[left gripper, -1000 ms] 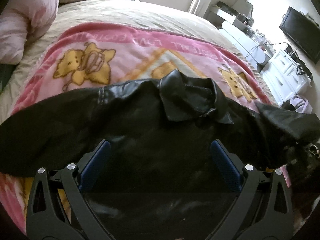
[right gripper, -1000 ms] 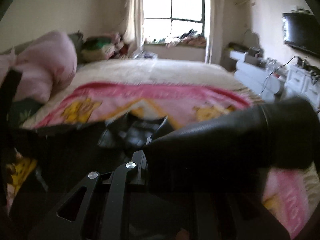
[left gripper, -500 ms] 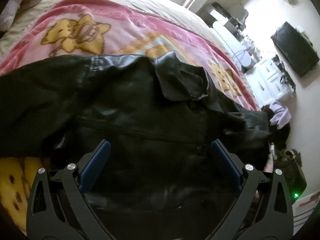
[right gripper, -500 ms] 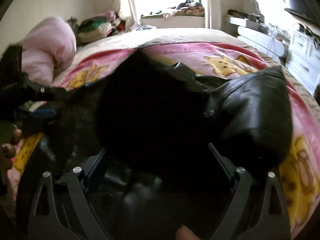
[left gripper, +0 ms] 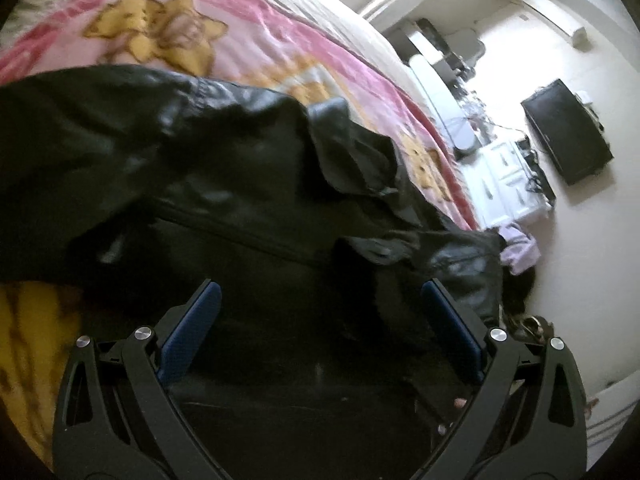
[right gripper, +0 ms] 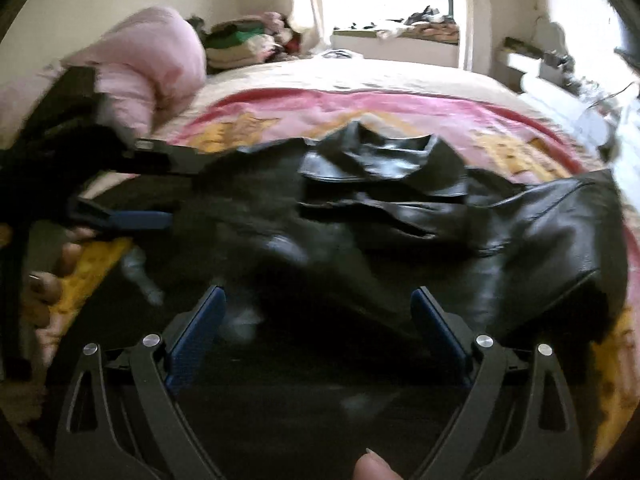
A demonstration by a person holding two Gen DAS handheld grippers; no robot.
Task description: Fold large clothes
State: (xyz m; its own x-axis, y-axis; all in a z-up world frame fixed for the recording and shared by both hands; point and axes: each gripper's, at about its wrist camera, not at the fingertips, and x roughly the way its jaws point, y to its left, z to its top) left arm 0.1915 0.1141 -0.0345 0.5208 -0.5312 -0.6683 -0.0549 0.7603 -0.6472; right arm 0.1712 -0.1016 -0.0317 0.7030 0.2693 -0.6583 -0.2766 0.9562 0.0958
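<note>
Black faux-leather collared jacket (right gripper: 400, 208) sprawls across the frame's middle on the pink cartoon-print blanket (right gripper: 400, 112), presumably flattened for folding. Both the left gripper (left gripper: 320, 304) and right gripper (right gripper: 318, 308) hover spread wide at bottom centre, grasping nothing.
</note>
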